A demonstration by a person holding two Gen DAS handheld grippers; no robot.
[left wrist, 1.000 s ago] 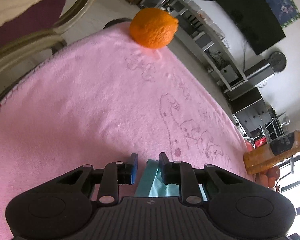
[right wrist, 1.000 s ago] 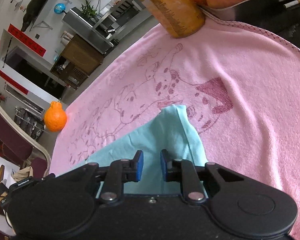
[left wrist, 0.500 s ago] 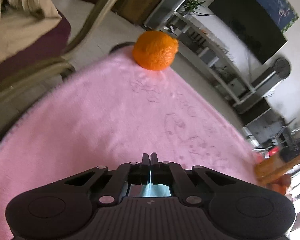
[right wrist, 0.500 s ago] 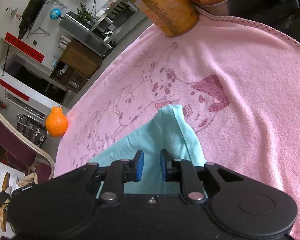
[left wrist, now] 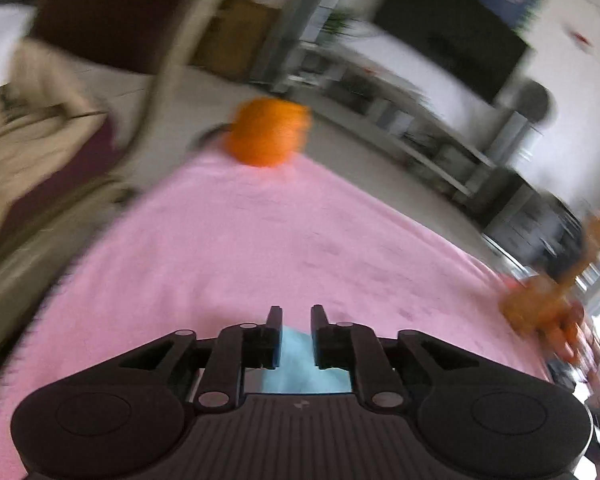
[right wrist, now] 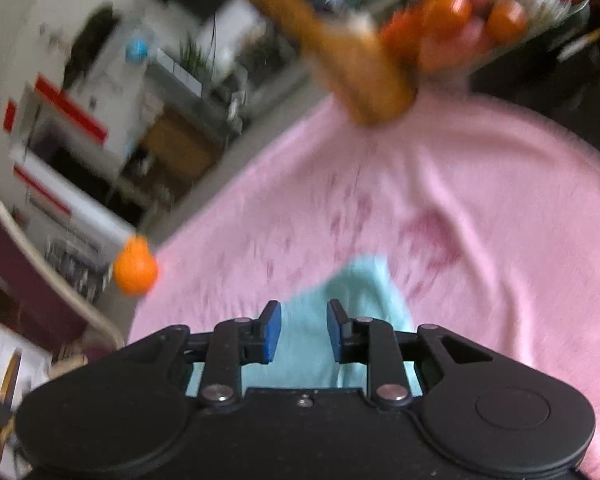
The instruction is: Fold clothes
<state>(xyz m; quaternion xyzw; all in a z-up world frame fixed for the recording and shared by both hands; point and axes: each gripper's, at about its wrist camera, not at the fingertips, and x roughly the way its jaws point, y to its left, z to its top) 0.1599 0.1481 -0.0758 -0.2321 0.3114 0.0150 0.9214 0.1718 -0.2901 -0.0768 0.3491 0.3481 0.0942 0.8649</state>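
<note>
Item: light-blue garment (right wrist: 364,280) on pink towel (right wrist: 480,208), mid-fold.
We hold left gripper (left wrist: 296,316) and right gripper (right wrist: 303,314) narrowly parted over the cloth, gripping nothing, presumably ready to pinch.

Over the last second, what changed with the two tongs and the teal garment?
The left tongs, shut half a second ago, now stand open with the teal garment between the fingers. The right tongs opened wider over it. Both views are motion-blurred, so both cameras are moving. The orange, the bottle and the pink towel stayed put.
</note>
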